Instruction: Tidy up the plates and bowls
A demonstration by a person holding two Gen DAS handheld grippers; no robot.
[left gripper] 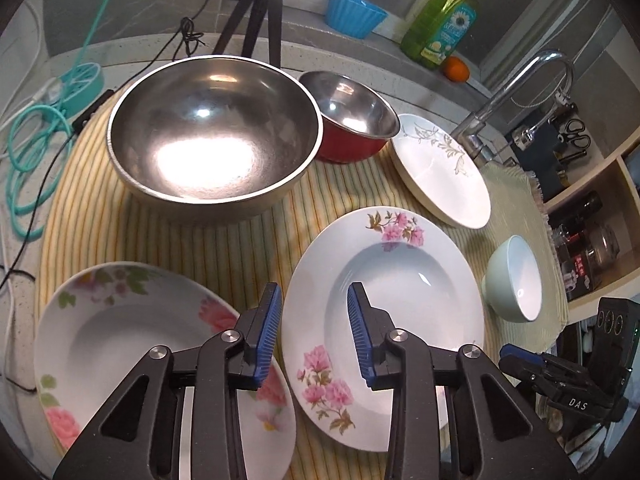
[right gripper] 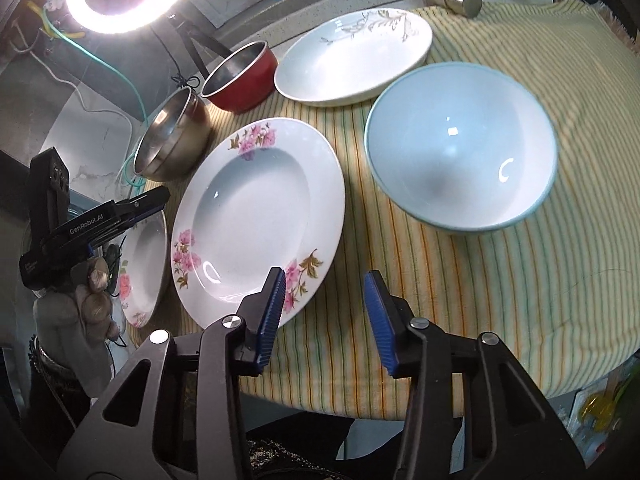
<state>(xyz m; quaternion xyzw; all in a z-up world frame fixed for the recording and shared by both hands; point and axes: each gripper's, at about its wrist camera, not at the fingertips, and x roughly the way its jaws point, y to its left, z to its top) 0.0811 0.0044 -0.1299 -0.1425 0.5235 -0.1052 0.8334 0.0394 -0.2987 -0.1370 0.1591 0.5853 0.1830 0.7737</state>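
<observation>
Left wrist view: left gripper (left gripper: pixel 316 332), jaws apart and grasping nothing, hangs over the pink-flowered plate (left gripper: pixel 384 268)'s rim; "DAS" marks the right gripper (right gripper: pixel 325 312), also released, at four o'clock. Both plates sit empty on a striped cloth (left gripper: pixel 224 236). At twelve o'clock, the steel bowl (left gripper: pixel 212 128) stands empty before a soap bottle (left gripper: pixel 440 20).
</observation>
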